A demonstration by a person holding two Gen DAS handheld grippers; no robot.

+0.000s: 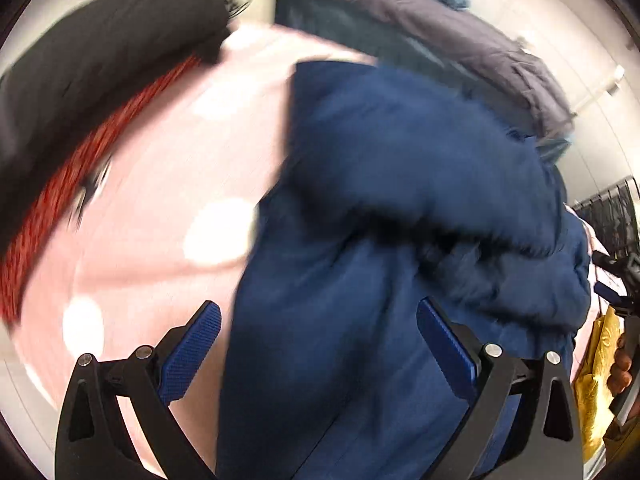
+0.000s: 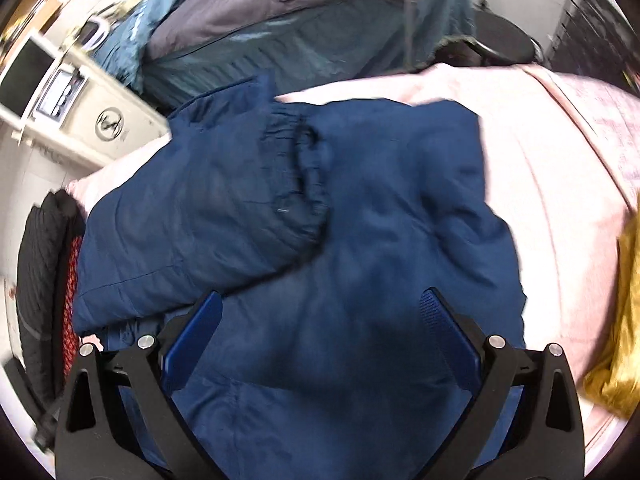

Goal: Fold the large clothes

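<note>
My left gripper [image 1: 318,354] stands spread about as wide as it goes, nothing between its blue pads, and my right gripper [image 2: 320,344] is spread the same way and just as empty. Both point steeply down over the work.

Largest first: the pink spotted sheet [image 1: 168,184] covers the surface the clothes lie on. On it lies the navy padded jacket [image 2: 320,208], the piece I take to be in hand — a sleeve with its gathered cuff [image 2: 304,164] is laid across the body, so it looks partly folded. Just behind it sits a heap of teal and grey coats [image 2: 288,28]. At the sheet's edge lie a black quilted garment [image 1: 100,60] with a red patterned piece [image 1: 52,200] under it, and a gold fabric [image 2: 624,320] at the other side.

What worries me: both views are smeared, so I judge my hands are travelling. If I come down and pinch while moving, I could catch only the top layer of the jacket and drag the sleeve off its fold. A deep bite could also take the sheet along with the jacket — then lifting would pull the neighbouring piles askew.
</note>
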